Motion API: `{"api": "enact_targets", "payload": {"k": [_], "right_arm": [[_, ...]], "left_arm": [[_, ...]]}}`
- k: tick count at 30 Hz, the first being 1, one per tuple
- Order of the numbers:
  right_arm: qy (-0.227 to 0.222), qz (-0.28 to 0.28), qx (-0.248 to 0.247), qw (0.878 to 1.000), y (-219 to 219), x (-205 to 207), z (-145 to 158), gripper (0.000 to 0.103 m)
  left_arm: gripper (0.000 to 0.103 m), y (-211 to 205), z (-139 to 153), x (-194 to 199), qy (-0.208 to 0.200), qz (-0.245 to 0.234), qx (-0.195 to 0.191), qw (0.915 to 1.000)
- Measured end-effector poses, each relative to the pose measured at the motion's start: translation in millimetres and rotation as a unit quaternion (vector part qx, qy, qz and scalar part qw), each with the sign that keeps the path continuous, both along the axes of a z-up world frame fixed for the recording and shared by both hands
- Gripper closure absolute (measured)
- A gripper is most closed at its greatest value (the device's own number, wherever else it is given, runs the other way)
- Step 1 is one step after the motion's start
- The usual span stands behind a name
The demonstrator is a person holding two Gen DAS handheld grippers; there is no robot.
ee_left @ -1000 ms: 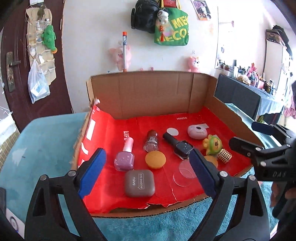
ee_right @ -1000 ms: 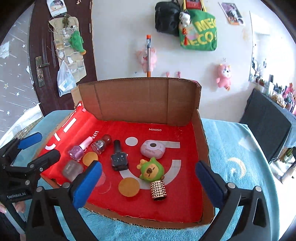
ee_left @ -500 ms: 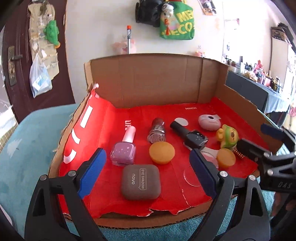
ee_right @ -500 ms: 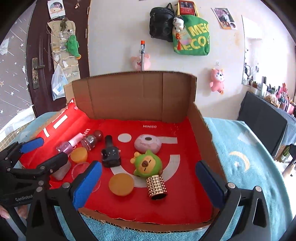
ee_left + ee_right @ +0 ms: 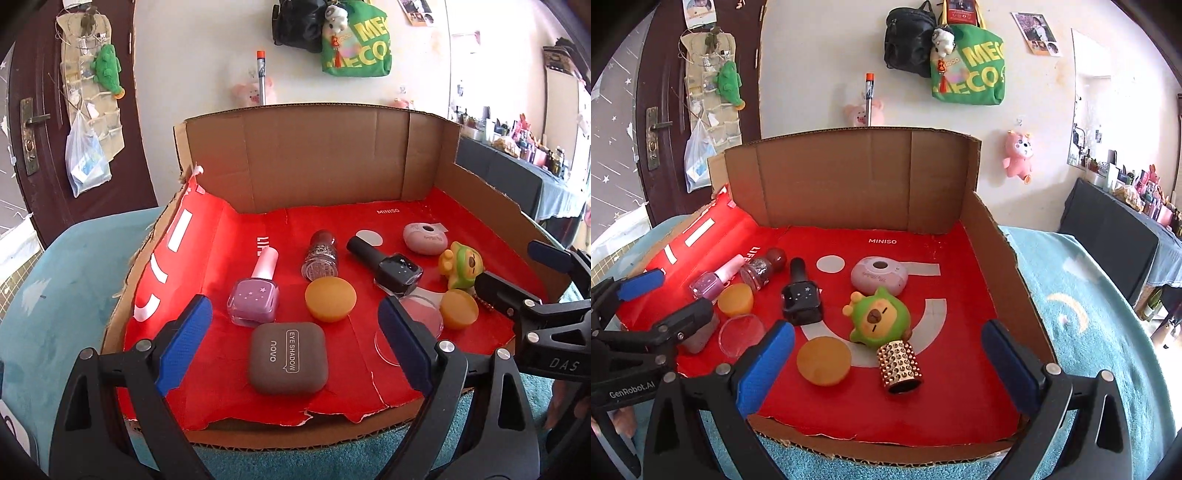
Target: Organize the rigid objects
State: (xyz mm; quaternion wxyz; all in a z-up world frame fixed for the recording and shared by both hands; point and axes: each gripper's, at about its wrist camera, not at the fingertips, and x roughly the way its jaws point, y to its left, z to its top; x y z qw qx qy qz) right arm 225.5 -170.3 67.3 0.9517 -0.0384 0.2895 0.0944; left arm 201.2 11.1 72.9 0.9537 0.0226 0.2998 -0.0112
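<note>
A red-lined cardboard tray [image 5: 207, 258] [image 5: 960, 387] holds small items. In the left wrist view my open, empty left gripper [image 5: 295, 347] straddles a grey eye-shadow case [image 5: 288, 358], with a purple polish bottle [image 5: 255, 295], a glitter bottle [image 5: 320, 254], a black polish bottle [image 5: 388, 264] and an orange disc [image 5: 330, 299] behind it. In the right wrist view my open, empty right gripper [image 5: 886, 365] frames a second orange disc [image 5: 823, 362], a studded gold cylinder [image 5: 899, 365] and a green toy [image 5: 881, 319].
A pink oval case [image 5: 879, 277] and a clear round lid [image 5: 741, 334] lie in the tray. The tray's cardboard back wall [image 5: 849, 181] and right wall [image 5: 1004, 269] stand up. Teal cloth [image 5: 1089, 332] covers the table around it.
Both grippers have moved forward and down toward the tray, so the items look larger. Both stay open and empty.
</note>
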Motion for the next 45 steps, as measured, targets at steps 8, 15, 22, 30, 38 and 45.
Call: {"api": "enact_targets", "payload": {"k": [8,15,22,30,38,45], "right_arm": [[-0.002,-0.004,0.0,1.0,-1.8,-0.9,1.1,0.0],[-0.002,-0.005,0.0,1.0,-1.9,-1.1,1.2,0.0],[-0.002,-0.005,0.0,1.0,-1.8,-0.9,1.0,0.0],[-0.002,-0.005,-0.001,1.0,-1.6,-0.8,0.9,0.0],[-0.002,-0.005,-0.001,1.0,-1.5,-0.7,0.9,0.0],[-0.002,-0.006,-0.001,1.0,-1.5,-0.6,0.9,0.0]], "left_arm": [[0.011,3.5,0.1,0.4,0.001,0.004,-0.006,1.0],[0.011,3.2,0.4,-0.4,-0.001,0.004,-0.005,1.0],[0.011,3.3,0.3,-0.4,-0.001,0.004,-0.005,1.0],[0.011,3.3,0.3,-0.4,-0.001,0.004,-0.005,1.0],[0.011,3.4,0.3,-0.3,-0.001,0.004,-0.005,1.0],[0.011,3.5,0.3,-0.2,-0.001,0.004,-0.005,1.0]]}}
